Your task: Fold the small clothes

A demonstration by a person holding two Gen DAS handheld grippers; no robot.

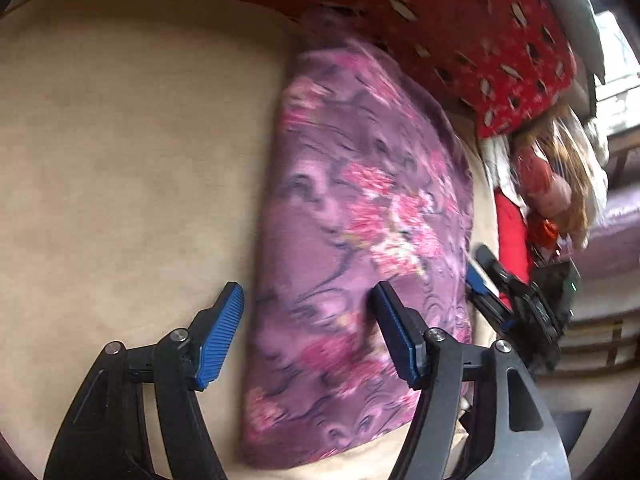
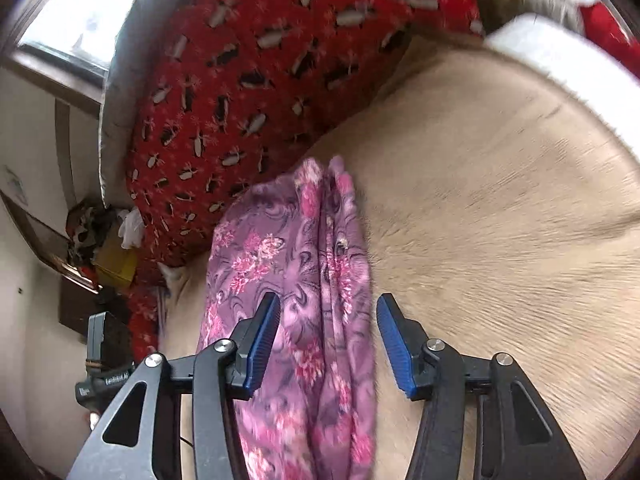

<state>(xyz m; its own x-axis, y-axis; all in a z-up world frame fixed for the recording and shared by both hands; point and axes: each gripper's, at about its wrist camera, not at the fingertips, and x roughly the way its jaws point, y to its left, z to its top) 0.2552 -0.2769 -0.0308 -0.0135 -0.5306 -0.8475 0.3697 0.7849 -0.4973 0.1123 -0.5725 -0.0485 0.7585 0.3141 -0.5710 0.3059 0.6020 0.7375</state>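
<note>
A purple garment with pink flowers lies folded into a long band on a beige blanket. My left gripper is open over the band's left edge near its end, holding nothing. The right gripper shows at the band's right edge in the left wrist view. In the right wrist view the same garment shows stacked folded layers. My right gripper is open with the folded edge between its fingers, not closed on it.
A red patterned cushion lies along the far side of the garment, also in the right wrist view. Red and white clothes are piled at the right. A window and cluttered furniture are at the left.
</note>
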